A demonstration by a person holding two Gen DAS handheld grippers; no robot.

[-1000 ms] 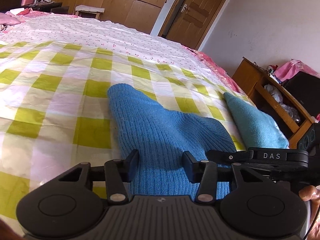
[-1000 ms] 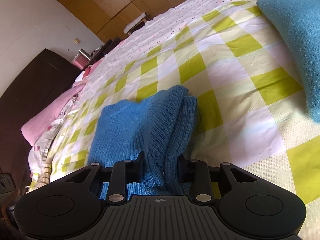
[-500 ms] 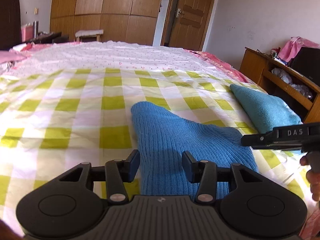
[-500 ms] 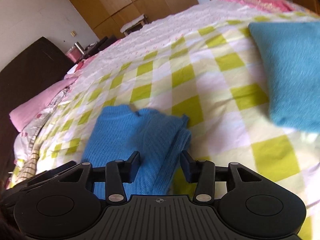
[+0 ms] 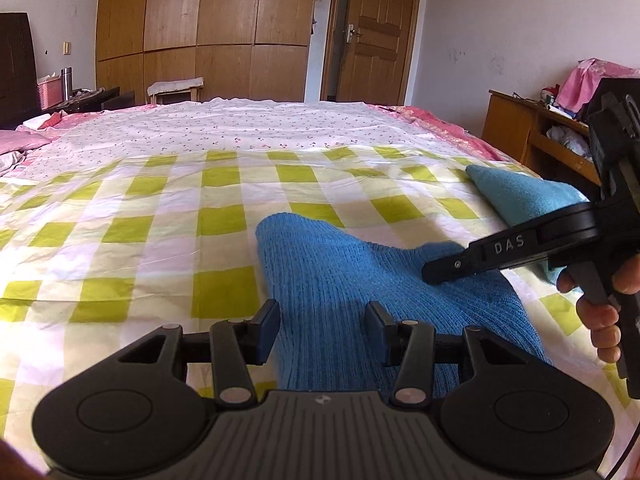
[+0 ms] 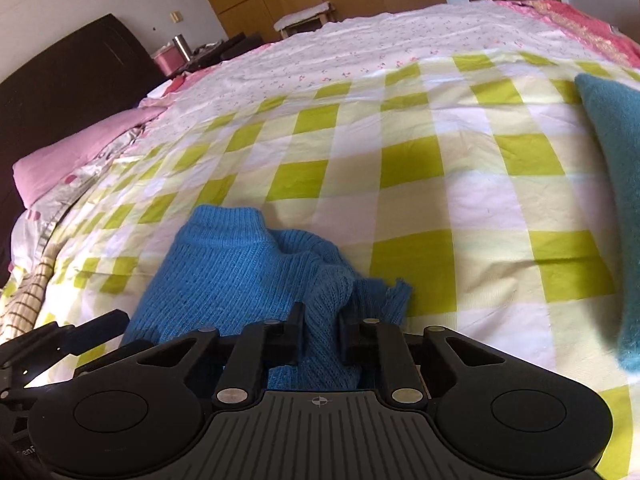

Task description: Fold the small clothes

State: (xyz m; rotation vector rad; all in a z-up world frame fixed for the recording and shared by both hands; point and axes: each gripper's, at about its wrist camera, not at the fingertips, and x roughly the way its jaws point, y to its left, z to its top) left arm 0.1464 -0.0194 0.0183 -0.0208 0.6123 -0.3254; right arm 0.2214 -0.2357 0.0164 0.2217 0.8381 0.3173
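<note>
A bright blue knit sweater (image 5: 340, 272) lies folded lengthwise on the green-checked bedsheet (image 5: 160, 224). My left gripper (image 5: 322, 328) is open, its fingers on either side of the sweater's near edge. My right gripper (image 6: 322, 330) is shut on a raised fold of the sweater (image 6: 240, 264) at its right side. It also shows in the left wrist view (image 5: 500, 252), side-on over the sweater's right part. The sweater's collar points away in the right wrist view.
A folded teal garment (image 5: 520, 200) lies on the bed to the right, also in the right wrist view (image 6: 616, 160). A wooden shelf unit (image 5: 536, 136) stands beyond the bed's right edge. Pink bedding (image 6: 80, 152) lies at the left.
My right gripper has narrowed from open to shut on the sweater's fold. Both wrist views have levelled and pulled back a little. The left gripper stayed open.
</note>
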